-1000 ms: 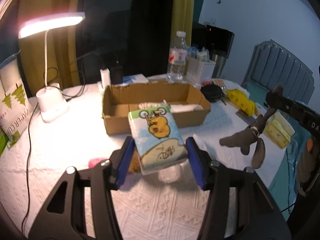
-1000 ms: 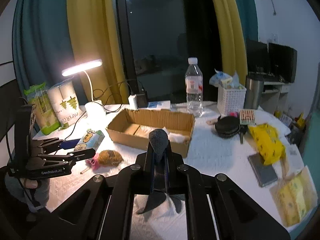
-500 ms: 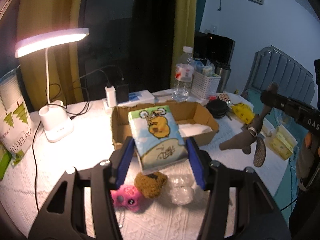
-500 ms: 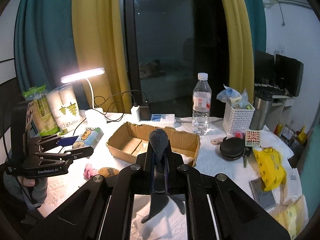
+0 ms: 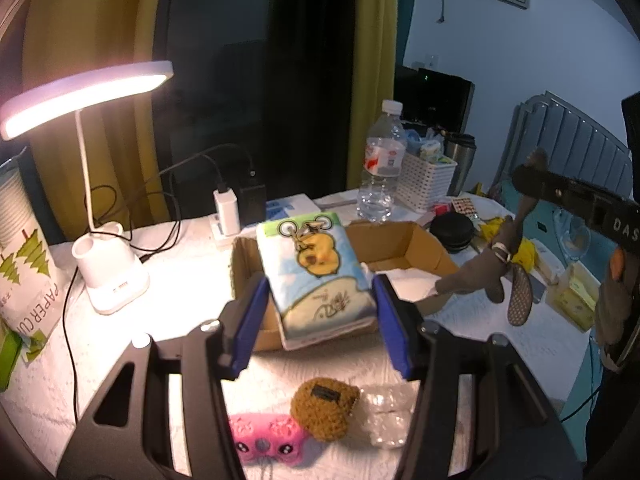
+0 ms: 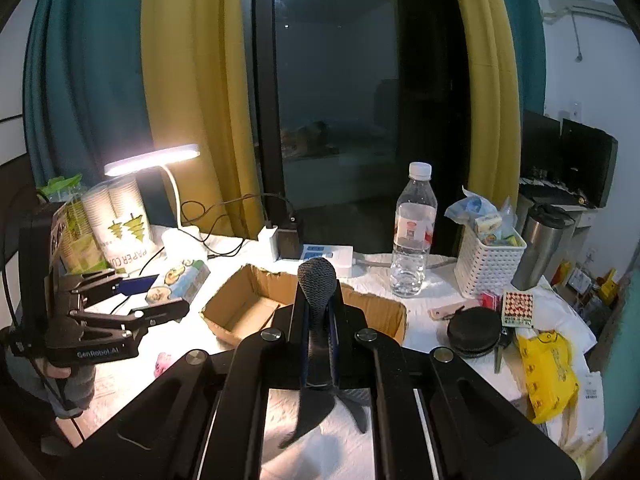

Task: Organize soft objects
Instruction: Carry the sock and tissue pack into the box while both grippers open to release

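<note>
My left gripper is shut on a tissue pack printed with a yellow duck, held in the air in front of the open cardboard box. The pack and left gripper also show in the right wrist view. My right gripper is shut on a dark grey sock, which hangs from it at the right of the left wrist view. A brown plush, a pink plush and a clear plastic wrap lie on the white cloth below the left gripper.
A lit desk lamp stands left, with paper cups beside it. Behind the box are a charger, water bottle and white basket. A black round case, yellow bag and steel tumbler sit right.
My left gripper has risen and pulled back with the tissue pack, so the plush toys now show below it. My right gripper has risen with the sock.
</note>
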`<control>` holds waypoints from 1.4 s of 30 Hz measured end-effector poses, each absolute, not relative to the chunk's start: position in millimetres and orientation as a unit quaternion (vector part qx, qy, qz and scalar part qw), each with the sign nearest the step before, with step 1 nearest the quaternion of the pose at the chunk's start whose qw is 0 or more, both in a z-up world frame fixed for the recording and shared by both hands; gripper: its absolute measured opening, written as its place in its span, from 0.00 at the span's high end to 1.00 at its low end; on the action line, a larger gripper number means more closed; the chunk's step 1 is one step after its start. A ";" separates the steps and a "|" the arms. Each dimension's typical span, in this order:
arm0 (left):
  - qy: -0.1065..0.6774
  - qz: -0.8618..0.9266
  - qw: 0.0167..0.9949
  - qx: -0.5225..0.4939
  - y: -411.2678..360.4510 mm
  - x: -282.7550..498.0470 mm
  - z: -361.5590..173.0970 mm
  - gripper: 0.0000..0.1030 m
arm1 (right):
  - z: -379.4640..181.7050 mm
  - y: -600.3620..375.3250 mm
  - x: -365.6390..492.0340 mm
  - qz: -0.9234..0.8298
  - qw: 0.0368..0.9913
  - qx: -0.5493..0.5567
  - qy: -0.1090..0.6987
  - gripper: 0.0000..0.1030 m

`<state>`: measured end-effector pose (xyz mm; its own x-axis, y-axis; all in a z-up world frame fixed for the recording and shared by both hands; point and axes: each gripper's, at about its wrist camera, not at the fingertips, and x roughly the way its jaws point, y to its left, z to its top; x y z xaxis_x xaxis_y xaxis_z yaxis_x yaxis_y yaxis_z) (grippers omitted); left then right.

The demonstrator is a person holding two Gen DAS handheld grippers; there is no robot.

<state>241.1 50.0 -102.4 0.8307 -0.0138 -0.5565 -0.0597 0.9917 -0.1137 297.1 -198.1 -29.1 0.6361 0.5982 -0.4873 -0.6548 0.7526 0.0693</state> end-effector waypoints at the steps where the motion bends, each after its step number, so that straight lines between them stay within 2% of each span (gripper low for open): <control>1: 0.290 0.012 0.955 -0.064 51.4 244.0 -102.7 0.47 | -28.4 -196.1 301.2 0.347 0.903 -0.058 0.247 0.91; 15: 0.308 0.020 0.949 -0.070 65.0 294.4 -131.9 0.47 | -38.9 -177.6 361.2 0.337 0.905 -0.051 0.253 0.91; 26: 0.367 0.019 0.927 -0.075 67.5 328.6 -179.7 0.47 | -101.3 -158.3 402.8 0.320 0.890 -0.057 0.320 0.91; 32: 0.382 0.018 0.921 -0.074 66.7 334.5 -189.4 0.46 | -136.0 -155.1 410.0 0.314 0.875 -0.051 0.364 0.91; 38: 0.392 0.020 0.917 -0.071 65.2 337.1 -192.9 0.46 | -146.1 -154.3 408.6 0.312 0.868 -0.051 0.382 0.91; 39: 0.390 0.021 0.918 -0.071 65.2 336.9 -191.6 0.45 | -145.6 -155.0 408.2 0.311 0.868 -0.049 0.383 0.91; 42: 0.384 0.022 0.920 -0.072 65.2 335.3 -187.3 0.31 | -143.4 -156.7 406.8 0.308 0.869 -0.047 0.385 0.86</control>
<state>335.3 65.2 -187.3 0.7048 -0.0151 -0.7092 -0.0957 0.9886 -0.1161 406.8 -156.7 -143.4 0.5133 0.4992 -0.6980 -0.5716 0.8056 0.1558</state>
